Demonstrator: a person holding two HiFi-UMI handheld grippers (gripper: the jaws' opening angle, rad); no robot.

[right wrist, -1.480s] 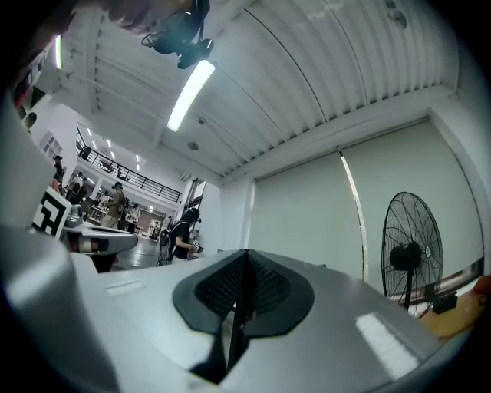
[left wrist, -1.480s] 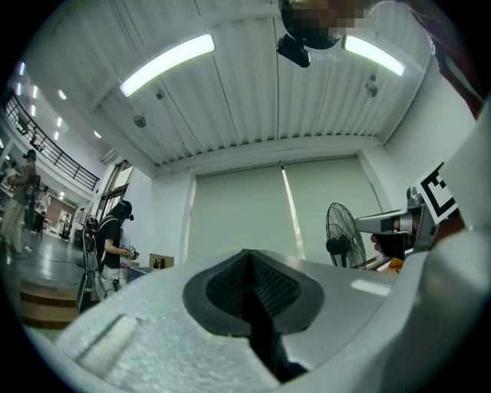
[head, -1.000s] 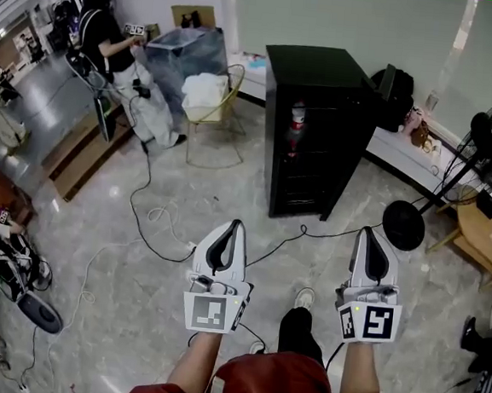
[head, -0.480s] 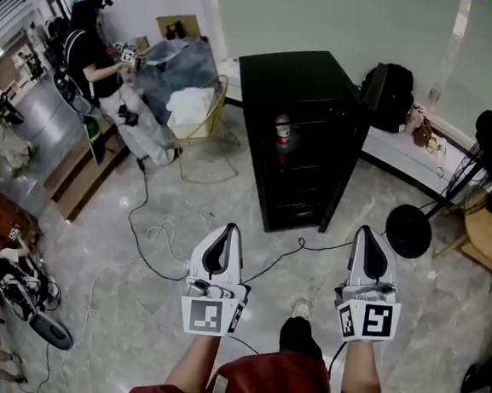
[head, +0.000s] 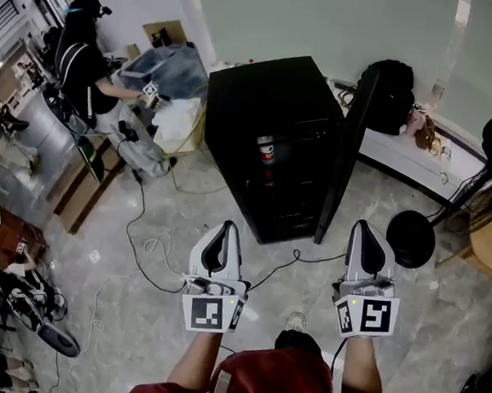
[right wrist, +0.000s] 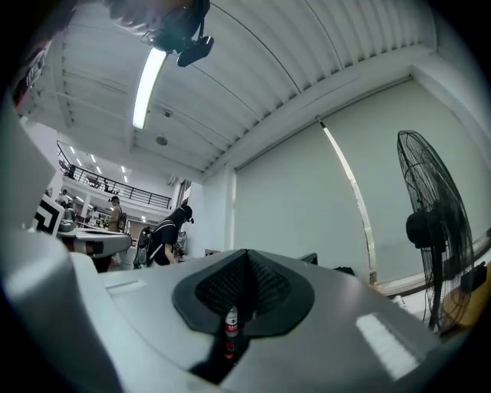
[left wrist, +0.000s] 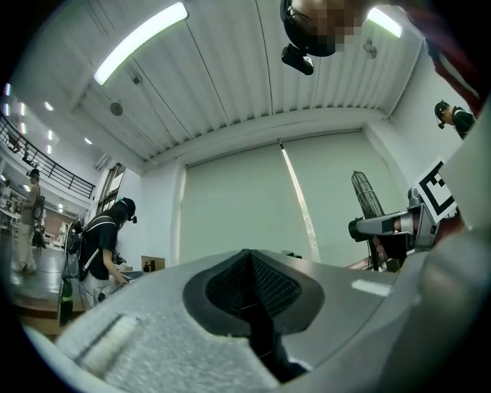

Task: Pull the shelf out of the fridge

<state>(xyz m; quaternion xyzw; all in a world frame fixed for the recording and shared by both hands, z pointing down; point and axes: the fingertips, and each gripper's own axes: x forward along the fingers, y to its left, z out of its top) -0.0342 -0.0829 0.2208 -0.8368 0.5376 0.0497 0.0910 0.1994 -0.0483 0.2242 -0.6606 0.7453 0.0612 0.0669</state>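
Left claw [head: 225, 226] and right claw [head: 363, 226] are hovering clenched, empty; jerking the shelf [head: 285, 186] in the fridge [head: 271, 99] is risking toppling the bottle [head: 267, 154].

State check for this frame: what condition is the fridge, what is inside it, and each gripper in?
Fridge door: open.
Shelves: inside the fridge, none pulled out.
Bottle: upright on an upper shelf.
Left gripper: shut, empty, short of the fridge.
Right gripper: shut, empty, short of the fridge.
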